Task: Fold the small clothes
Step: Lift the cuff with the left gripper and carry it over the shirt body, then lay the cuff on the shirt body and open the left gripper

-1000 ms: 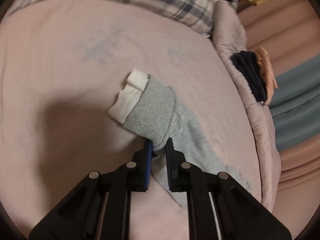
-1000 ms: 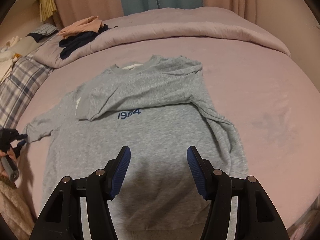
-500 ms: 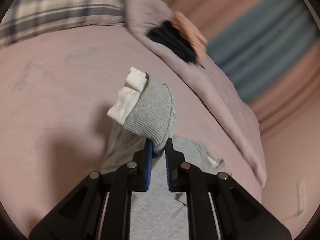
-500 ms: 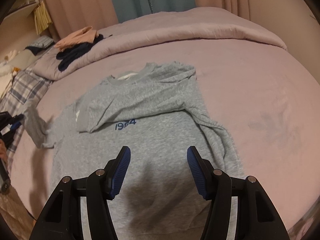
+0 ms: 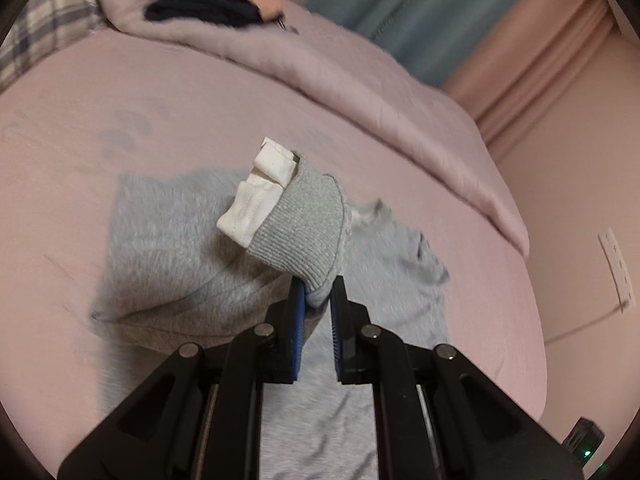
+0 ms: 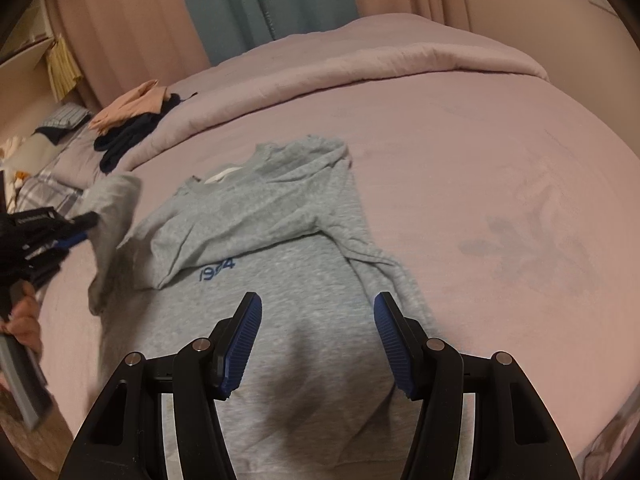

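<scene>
Lifted off the bed since a second ago: left sleeve cuff (image 5: 304, 236), grey ribbed with a white inner cuff poking out, now carried up and inward over the sweatshirt body. Left gripper (image 5: 316, 300) clamped on that cuff, centre of the left wrist view. Seen from the right wrist view, same sleeve hanging in the air at middle left. Grey sweatshirt (image 6: 304, 288) spread front-up on the pink bed (image 6: 500, 152), centre of frame, blue "1984" print partly covered. Right sleeve already folded across the chest, middle of frame. Right gripper (image 6: 318, 344) wide apart, holding nothing, hovering above the lower body of the sweatshirt at bottom centre. Pile of dark and peach clothes (image 6: 132, 120) on the rolled duvet, upper left. Judged about a third done: one sleeve in, second sleeve mid-fold, body fold left.
</scene>
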A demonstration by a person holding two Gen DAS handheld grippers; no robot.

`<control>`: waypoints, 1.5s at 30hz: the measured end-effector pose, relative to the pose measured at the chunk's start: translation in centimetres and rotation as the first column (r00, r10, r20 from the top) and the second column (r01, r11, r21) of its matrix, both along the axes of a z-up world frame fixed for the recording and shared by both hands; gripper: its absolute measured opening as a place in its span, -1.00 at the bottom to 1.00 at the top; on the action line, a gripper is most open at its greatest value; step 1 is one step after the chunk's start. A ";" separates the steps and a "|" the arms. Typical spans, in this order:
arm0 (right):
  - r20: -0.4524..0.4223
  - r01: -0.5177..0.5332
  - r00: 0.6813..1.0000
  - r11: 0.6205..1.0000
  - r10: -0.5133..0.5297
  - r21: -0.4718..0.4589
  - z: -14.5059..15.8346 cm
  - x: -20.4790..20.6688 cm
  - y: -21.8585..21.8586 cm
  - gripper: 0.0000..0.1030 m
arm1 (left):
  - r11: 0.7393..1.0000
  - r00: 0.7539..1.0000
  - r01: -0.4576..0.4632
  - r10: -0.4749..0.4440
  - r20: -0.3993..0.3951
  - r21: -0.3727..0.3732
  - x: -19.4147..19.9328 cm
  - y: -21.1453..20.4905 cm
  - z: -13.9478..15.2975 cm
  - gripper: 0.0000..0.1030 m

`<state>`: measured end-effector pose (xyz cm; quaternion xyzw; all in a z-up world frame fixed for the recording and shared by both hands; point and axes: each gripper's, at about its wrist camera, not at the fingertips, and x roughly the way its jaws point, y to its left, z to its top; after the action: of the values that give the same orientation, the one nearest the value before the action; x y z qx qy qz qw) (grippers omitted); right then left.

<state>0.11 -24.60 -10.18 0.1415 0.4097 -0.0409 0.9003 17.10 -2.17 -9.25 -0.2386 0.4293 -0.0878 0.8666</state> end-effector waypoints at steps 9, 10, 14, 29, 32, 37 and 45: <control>-0.034 -0.005 0.999 1.000 0.006 0.022 -0.9 1.1 -0.7 0.15 | 0.995 0.989 0.093 -0.088 -0.115 0.040 0.6 -2.8 -4.4 -0.74; -0.038 -0.011 0.999 1.000 0.012 0.026 -0.9 1.4 -0.6 0.15 | 0.994 0.988 0.105 -0.101 -0.112 0.028 0.3 -2.5 -4.3 -0.62; -0.059 -0.045 0.997 0.998 0.048 0.049 -0.9 3.0 0.2 0.17 | 0.993 0.991 0.121 -0.120 -0.055 0.016 -1.6 -1.2 -2.1 0.46; -0.082 -0.347 0.936 0.937 0.342 -0.046 0.0 11.2 14.7 0.35 | 0.946 0.955 -0.265 0.284 -0.085 0.184 -5.1 12.9 -2.8 0.43; -0.111 -0.372 0.928 0.909 0.357 -0.187 -1.0 12.4 18.1 0.35 | 0.945 0.943 -0.277 0.302 -0.138 0.172 -4.7 14.2 -4.4 0.17; -0.168 -0.402 0.916 0.822 0.365 -0.403 -3.5 13.5 22.0 0.35 | 0.961 0.944 -0.251 0.269 -0.192 0.114 -4.3 14.7 -6.2 0.05; -0.145 -0.411 0.911 0.817 0.386 -0.404 -3.8 14.5 21.6 -0.31 | 0.971 0.946 -0.225 0.238 -0.219 0.085 -3.1 13.5 -6.6 0.05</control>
<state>14.62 -2.96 -14.00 -0.1484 0.4364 0.0558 0.8857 13.96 11.35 -15.86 -0.2701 0.4970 0.0551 0.8228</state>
